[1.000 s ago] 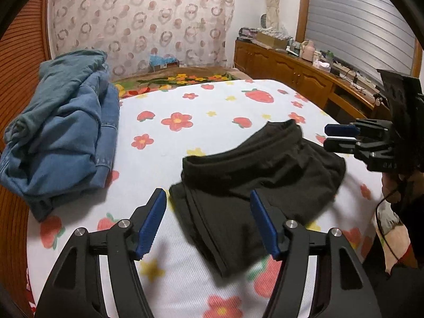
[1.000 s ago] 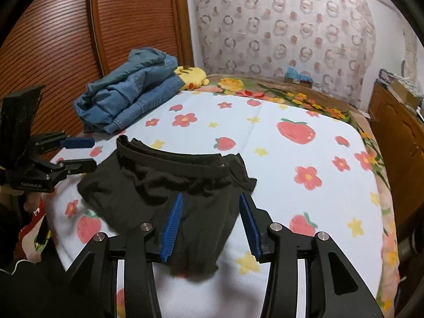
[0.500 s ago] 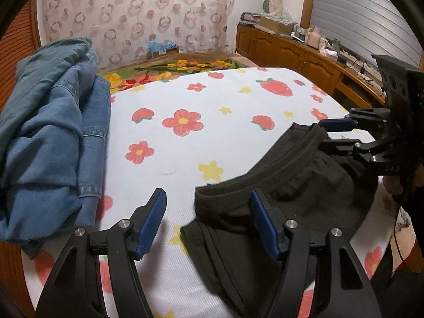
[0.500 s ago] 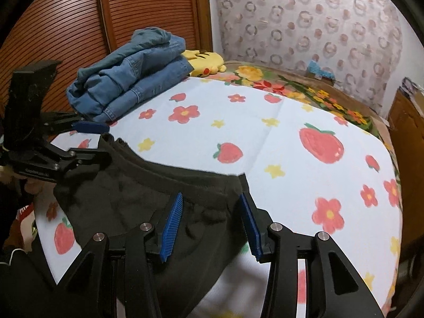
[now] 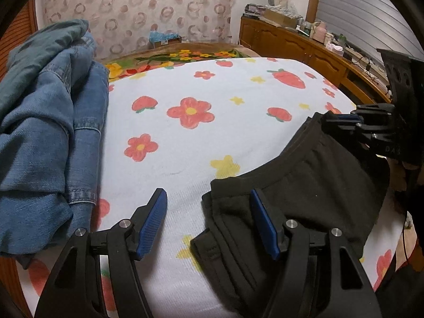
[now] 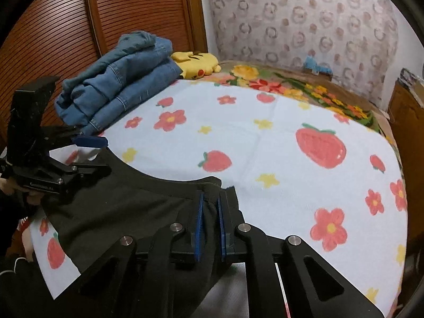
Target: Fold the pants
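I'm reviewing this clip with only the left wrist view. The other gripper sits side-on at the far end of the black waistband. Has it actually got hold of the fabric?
Observer: Yes. In the right wrist view the right gripper has just been closing its fingers, which now pinch a fold of the black pants at the waistband.
Operator: How does my own gripper look from over there?
Observer: The left gripper is open, its fingers spread at the waistband's other corner and not pressing on it.
Operator: Is anything hidden behind the jeans pile?
Observer: A yellow plush toy lies tucked against the far side of the jeans.
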The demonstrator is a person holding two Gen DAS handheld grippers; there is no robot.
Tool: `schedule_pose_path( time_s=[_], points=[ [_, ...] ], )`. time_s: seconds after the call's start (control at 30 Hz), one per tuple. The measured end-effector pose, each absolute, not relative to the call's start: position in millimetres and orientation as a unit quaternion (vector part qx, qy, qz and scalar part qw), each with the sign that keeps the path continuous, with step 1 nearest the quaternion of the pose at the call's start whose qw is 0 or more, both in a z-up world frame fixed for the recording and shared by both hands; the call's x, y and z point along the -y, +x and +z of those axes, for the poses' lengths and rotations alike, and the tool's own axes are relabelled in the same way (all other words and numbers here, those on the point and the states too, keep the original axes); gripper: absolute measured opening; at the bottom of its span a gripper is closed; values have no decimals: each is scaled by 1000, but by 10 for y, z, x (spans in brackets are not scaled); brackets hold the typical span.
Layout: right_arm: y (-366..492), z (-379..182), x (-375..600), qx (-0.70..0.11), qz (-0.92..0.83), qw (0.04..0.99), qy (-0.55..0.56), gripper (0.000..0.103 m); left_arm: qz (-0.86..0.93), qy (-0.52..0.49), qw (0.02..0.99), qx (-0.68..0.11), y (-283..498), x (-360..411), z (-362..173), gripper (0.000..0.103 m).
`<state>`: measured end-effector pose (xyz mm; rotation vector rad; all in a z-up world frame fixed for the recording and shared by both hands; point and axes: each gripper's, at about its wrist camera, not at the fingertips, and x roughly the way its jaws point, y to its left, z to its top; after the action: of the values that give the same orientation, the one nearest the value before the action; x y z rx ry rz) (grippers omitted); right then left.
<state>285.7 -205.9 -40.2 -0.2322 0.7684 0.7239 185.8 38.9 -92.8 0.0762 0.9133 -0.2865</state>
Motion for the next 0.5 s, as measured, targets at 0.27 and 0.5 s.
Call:
schedule_pose_path(
  time_s=[0.27,0.5],
  points=[
    [2820,-347,2093,-370,350,854,-111,23,-167,23,888,-429,1792,-347,-866,20],
    [2841,-414,2074,-377,346,852,-114,26,-139,14,894,-426,1765,-428,-796,12]
  ],
)
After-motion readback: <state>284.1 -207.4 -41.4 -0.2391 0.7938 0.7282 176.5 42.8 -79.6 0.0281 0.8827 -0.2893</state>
